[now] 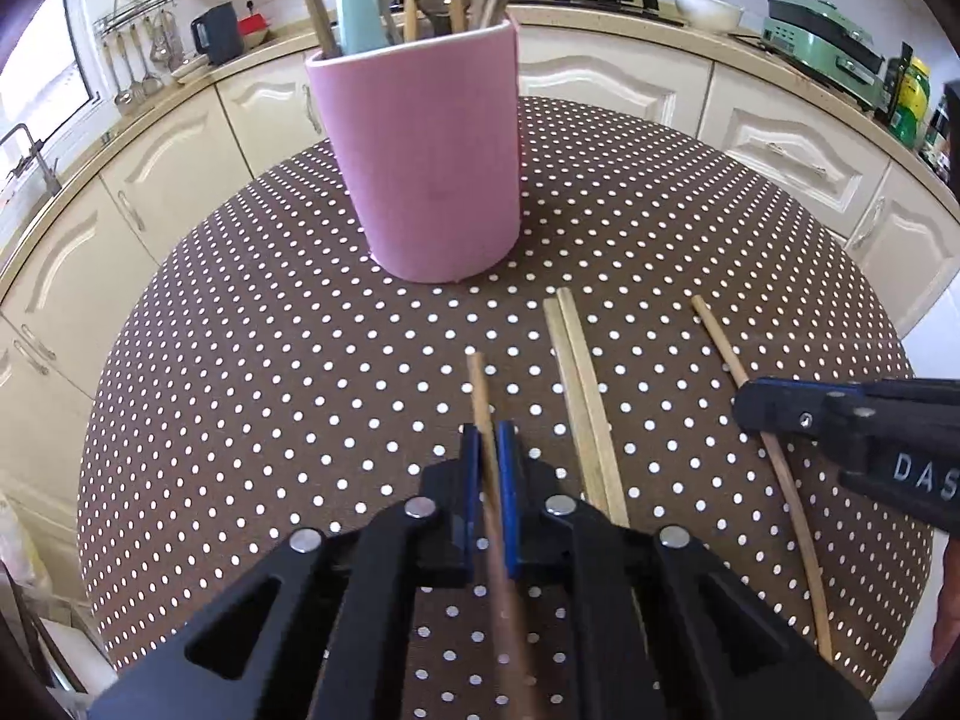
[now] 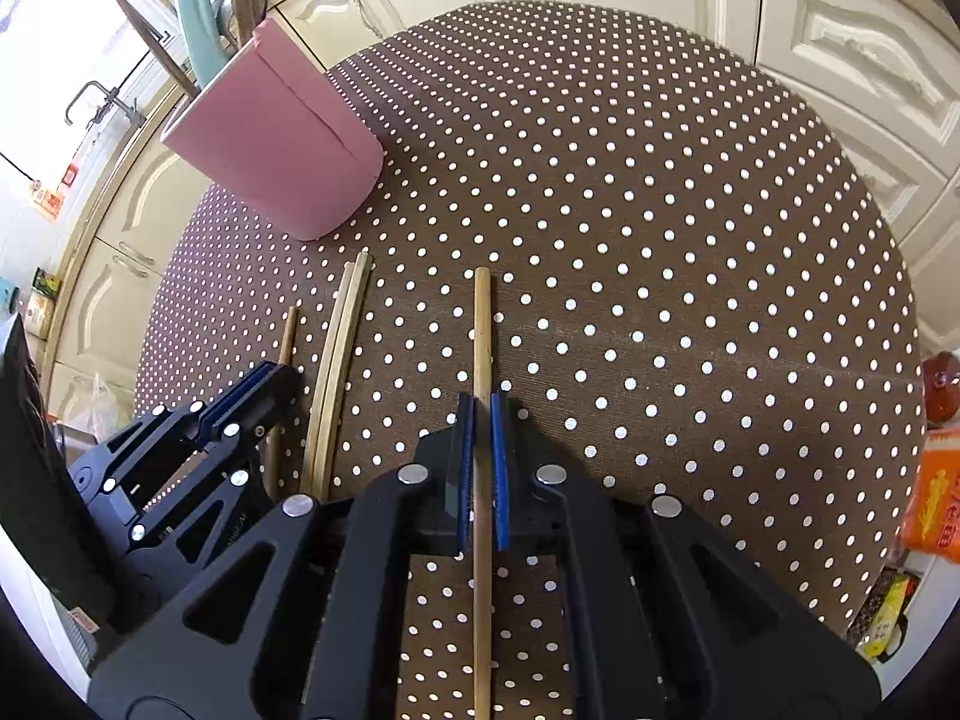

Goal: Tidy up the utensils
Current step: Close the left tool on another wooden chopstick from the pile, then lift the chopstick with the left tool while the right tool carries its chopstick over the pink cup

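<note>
A pink holder [image 1: 432,162] stands on the dotted round table [image 1: 270,360] with several wooden chopsticks and a teal utensil in it; it also shows in the right wrist view [image 2: 282,144]. My left gripper [image 1: 489,450] is shut on a brown chopstick [image 1: 480,396] lying along its fingers. My right gripper [image 2: 482,420] is shut on a light wooden chopstick [image 2: 482,324]; it also shows at the right of the left wrist view [image 1: 744,405]. A pair of flat chopsticks [image 1: 579,390] lies between the two grippers, seen also in the right wrist view [image 2: 336,360].
Cream kitchen cabinets [image 1: 780,138] curve around the table. A kettle [image 1: 216,33], hanging utensils [image 1: 135,60], a bowl [image 1: 708,9] and a green appliance [image 1: 822,48] sit on the counter. An orange packet [image 2: 936,492] is at the right edge.
</note>
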A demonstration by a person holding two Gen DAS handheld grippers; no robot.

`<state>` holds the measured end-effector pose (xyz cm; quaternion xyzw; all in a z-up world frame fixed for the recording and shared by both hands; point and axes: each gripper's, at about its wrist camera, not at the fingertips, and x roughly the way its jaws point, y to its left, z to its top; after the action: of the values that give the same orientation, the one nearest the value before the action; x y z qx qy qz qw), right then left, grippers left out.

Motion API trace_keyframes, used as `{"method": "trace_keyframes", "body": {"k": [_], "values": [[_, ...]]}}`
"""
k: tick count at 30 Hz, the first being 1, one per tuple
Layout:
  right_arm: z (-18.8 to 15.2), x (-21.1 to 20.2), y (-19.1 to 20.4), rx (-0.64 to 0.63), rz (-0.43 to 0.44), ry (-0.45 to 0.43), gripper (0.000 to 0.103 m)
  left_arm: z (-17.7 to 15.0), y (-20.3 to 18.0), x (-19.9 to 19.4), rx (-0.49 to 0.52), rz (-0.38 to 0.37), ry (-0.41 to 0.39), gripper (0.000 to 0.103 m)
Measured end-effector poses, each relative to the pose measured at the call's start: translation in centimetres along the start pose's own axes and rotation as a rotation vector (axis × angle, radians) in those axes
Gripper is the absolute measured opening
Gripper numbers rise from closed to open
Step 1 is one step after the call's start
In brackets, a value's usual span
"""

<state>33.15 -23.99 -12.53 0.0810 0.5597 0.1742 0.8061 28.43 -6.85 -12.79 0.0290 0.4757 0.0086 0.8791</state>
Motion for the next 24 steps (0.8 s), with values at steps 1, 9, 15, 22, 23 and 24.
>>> {"method": "trace_keyframes", "body": {"k": [1, 9, 15, 22, 23, 24], "values": [[-0.1, 0.0, 0.0, 0.01, -0.001, -0.007, 0.006, 0.0, 0.1, -0.1, -0.007, 0.005, 0.0, 0.006], [-0.4, -2.1, -0.4, 0.058, -0.015, -0.071, 0.006, 0.2, 3.0, -2.9, -0.064, -0.025, -0.085, 0.006], [-0.7, -5.0, 0.8, 0.02, -0.037, -0.161, 0.006, 0.2, 4.9, -5.8, -0.121, -0.057, -0.145, 0.006], [-1.1, -8.3, 2.1, -0.013, -0.045, -0.248, 0.006, -0.1, 6.4, -9.5, -0.15, -0.082, -0.221, 0.006], [-1.2, -8.7, 2.3, -0.015, -0.045, -0.259, 0.006, 0.0, 6.4, -10.2, -0.152, -0.083, -0.237, 0.006], [-1.2, -8.9, 2.4, -0.017, -0.043, -0.262, 0.006, 0.0, 6.5, -10.8, -0.156, -0.083, -0.254, 0.006]]}}
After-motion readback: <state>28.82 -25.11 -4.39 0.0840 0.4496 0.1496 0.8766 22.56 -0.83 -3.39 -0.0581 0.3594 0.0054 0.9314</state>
